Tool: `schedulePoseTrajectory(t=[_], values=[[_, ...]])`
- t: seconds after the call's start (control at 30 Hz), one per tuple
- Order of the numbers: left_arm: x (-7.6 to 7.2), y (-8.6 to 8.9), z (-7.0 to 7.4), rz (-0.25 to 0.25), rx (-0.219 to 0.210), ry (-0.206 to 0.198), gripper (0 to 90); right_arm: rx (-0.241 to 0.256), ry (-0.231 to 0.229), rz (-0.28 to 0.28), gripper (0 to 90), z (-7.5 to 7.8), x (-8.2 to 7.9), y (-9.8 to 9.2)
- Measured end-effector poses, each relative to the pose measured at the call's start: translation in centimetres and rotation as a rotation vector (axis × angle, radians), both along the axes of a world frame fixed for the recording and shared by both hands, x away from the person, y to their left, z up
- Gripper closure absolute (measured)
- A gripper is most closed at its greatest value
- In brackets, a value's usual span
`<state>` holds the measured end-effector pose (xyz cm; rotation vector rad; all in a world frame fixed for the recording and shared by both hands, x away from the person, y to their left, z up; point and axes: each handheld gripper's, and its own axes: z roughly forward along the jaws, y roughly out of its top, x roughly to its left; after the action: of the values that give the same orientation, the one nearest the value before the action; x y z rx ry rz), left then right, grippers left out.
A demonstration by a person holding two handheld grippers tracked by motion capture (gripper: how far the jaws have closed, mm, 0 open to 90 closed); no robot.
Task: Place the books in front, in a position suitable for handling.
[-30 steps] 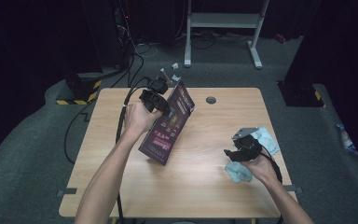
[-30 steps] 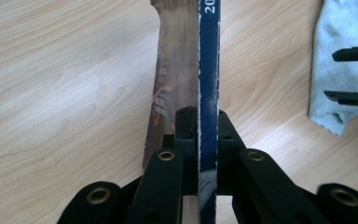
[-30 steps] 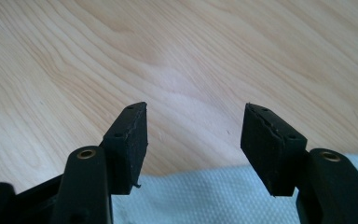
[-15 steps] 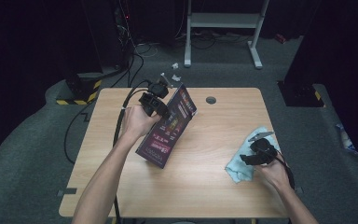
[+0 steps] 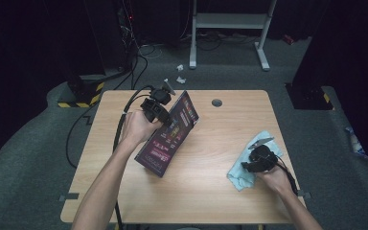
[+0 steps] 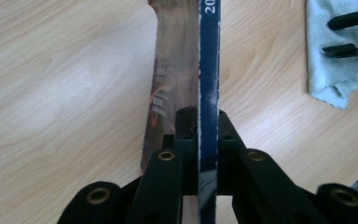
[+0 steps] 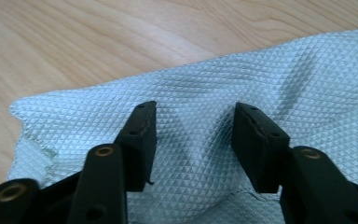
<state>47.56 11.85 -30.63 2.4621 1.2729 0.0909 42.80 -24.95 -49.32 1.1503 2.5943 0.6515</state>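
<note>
A dark flat box or booklet (image 5: 170, 135) with purple and pink print stands tilted on its lower corner at the table's middle left. My left gripper (image 5: 155, 109) is shut on its upper edge; in the left gripper view the blue edge (image 6: 209, 70) runs straight up between the jaws. A pale blue waffle-weave cloth (image 5: 243, 168) lies at the table's right front. My right gripper (image 5: 255, 163) rests over it, open, with a ridge of cloth (image 7: 200, 140) between its fingers (image 7: 142, 135).
The wooden table (image 5: 206, 191) has a round grommet (image 5: 216, 102) near its far edge. Black cables (image 5: 124, 120) trail off the left side. A white metal stand (image 5: 230, 28) and scraps of paper (image 5: 179, 74) sit on the grey floor beyond.
My right gripper has moved toward the right front edge, carried the cloth down flat onto the table and opened over it. The left gripper keeps the box in about the same spot.
</note>
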Motion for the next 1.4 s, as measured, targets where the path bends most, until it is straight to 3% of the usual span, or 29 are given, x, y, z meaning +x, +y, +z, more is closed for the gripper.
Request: schedulePoseTrajectory(t=[0.07, 0.13, 0.17, 0.33, 0.43, 0.53, 0.6, 0.67, 0.83, 1.0, 1.13, 1.2, 1.3, 1.4], values=[[0.0, 0.1, -0.1, -0.005, 0.01, 0.011, 83.6, -0.004, -0.029, 0.003, 48.4, 0.4, -0.1, 0.2], [-0.1, 0.2, -0.2, -0.005, 0.014, 0.022, 83.6, 0.022, -0.073, -0.017, 37.8, 0.9, 0.0, 0.0], [-0.1, 0.2, -0.3, -0.004, 0.018, 0.03, 83.6, 0.039, -0.073, -0.03, 34.9, 1.0, 0.1, -0.2], [0.0, 0.1, -0.7, -0.013, 0.034, 0.046, 83.6, 0.042, 0.026, -0.08, 30.6, 0.5, 1.1, -0.8], [0.0, -0.1, -1.0, -0.019, 0.032, 0.052, 83.6, 0.008, 0.025, -0.063, 34.0, -0.2, 1.0, -0.5], [0.0, -0.4, -1.3, -0.036, 0.028, 0.051, 83.6, 0.009, -0.015, -0.053, 48.7, -0.3, 0.5, -0.1], [0.0, -0.7, -1.3, -0.052, 0.028, 0.049, 83.6, 0.008, -0.036, -0.02, 65.3, -0.3, 0.1, 0.2], [-0.1, -1.1, -1.3, -0.058, 0.021, 0.044, 83.6, -0.009, -0.048, 0.02, 75.6, -0.2, -0.1, 0.7], [-0.1, -1.8, -1.4, -0.077, 0.015, 0.045, 83.5, -0.046, -0.034, 0.049, 83.6, 0.2, 0.0, 1.7], [-0.1, -2.4, -1.6, -0.088, 0.02, 0.051, 83.5, 0.095, -0.116, 0.063, 84.2, 3.0, 0.1, 2.9], [0.1, -2.8, -1.7, -0.096, 0.016, 0.053, 83.5, 0.177, -0.183, 0.092, 84.3, 6.1, 0.7, 5.1], [0.2, -2.9, -1.7, -0.102, 0.013, 0.052, 83.6, 0.216, -0.193, 0.098, 84.4, 7.3, 1.5, 6.3], [0.2, -2.9, -1.8, -0.11, 0.007, 0.051, 83.5, 0.242, -0.204, 0.096, 84.5, 8.4, 2.7, 8.0], [0.2, -2.9, -1.8, -0.118, 0.002, 0.05, 83.5, 0.236, -0.214, 0.1, 84.5, 9.1, 3.5, 9.5]])
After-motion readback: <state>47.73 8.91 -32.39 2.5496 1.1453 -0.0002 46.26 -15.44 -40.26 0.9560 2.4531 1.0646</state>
